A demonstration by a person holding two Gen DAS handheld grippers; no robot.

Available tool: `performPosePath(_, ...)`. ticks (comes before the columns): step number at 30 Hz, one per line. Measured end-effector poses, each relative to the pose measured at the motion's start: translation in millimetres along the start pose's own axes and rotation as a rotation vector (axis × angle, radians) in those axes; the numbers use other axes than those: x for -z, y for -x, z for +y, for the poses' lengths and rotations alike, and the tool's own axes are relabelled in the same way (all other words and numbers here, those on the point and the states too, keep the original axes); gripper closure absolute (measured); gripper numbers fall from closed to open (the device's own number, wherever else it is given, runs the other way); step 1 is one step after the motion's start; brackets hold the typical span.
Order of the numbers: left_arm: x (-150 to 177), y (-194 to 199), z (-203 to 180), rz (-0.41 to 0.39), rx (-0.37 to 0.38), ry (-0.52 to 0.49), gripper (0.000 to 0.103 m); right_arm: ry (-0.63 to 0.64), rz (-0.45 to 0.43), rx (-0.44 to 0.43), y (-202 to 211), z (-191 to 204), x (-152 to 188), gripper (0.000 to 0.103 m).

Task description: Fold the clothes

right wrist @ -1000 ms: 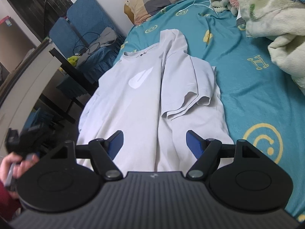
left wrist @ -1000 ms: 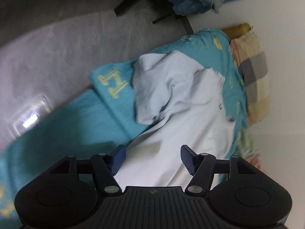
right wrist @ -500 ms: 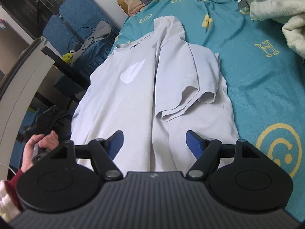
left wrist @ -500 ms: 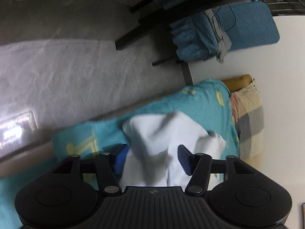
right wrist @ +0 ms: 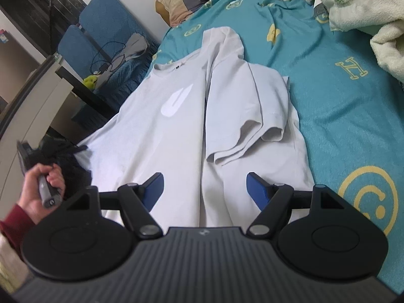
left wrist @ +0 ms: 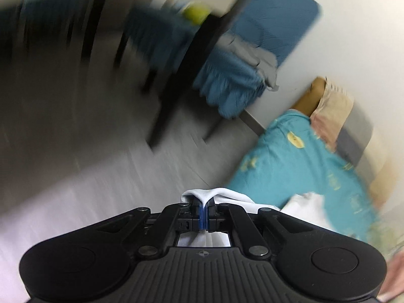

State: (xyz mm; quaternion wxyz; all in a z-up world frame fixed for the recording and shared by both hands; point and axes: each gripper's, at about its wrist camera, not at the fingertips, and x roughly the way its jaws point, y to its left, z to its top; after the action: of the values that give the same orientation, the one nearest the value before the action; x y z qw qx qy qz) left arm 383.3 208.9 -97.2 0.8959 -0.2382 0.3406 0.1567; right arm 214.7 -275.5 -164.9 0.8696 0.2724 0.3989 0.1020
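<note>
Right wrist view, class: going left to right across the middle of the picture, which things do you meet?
Hand on the left hand-held gripper → white T-shirt → teal bedsheet → fluffy cream blanket.

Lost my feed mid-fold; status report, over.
Left hand-held gripper shut on white T-shirt edge. Right hand-held gripper open above shirt. One sleeve folded in. Nothing in the way.

Floor (left wrist: 75,131), chair (left wrist: 252,50) motion-blurred — shirt (left wrist: 308,209) mostly hidden behind fingers.
</note>
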Motion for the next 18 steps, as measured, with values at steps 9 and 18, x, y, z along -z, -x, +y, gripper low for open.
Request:
performPosePath(9,53.7,57.4,-170.5,-0.203,-0.041,-0.746,0.101,-0.028,-0.033,-0.009,7.3,-5.2,-7.0,0.029)
performPosePath(18,161.3,50.0,-268.8,-0.123,0.225,-0.899,0.098,-0.046,-0.062,-0.002,13.9,-13.6,-10.5,0.029)
